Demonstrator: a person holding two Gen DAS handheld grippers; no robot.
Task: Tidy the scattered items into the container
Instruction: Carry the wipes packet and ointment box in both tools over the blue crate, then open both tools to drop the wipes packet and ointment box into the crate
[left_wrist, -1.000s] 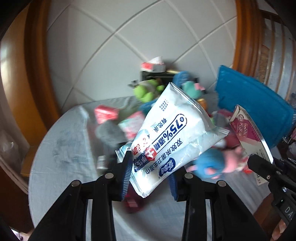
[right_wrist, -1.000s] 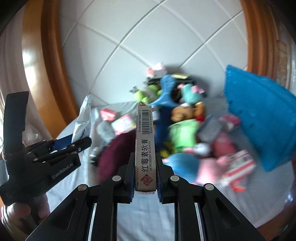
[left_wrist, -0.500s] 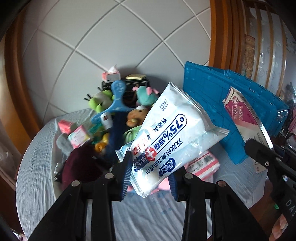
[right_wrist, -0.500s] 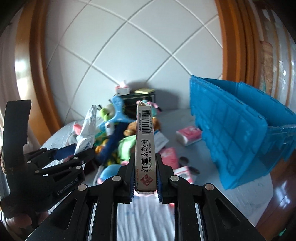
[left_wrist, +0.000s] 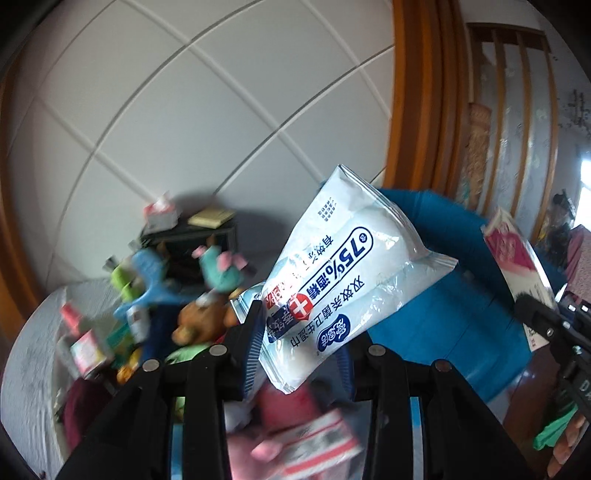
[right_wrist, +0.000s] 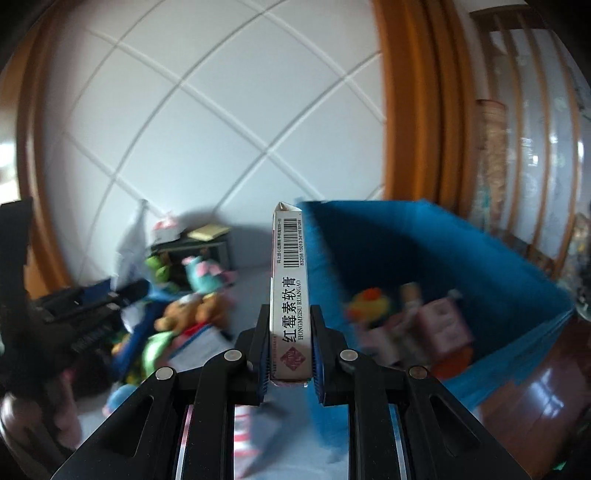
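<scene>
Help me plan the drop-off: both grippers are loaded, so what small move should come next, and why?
Probably carry the right gripper a little further over the blue bin before opening. It is shut on the ointment box, the bin's open inside with items shows just to its right, and the left gripper holds the wipes pack.

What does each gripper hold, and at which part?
Left gripper: white plastic wet-wipes pack, by its lower end. Right gripper: narrow white cardboard ointment box, by its lower end.

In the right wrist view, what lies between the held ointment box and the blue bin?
Nothing: in the right wrist view the box, clamped in the right gripper, overlaps the bin's near wall, with no item between.
</scene>
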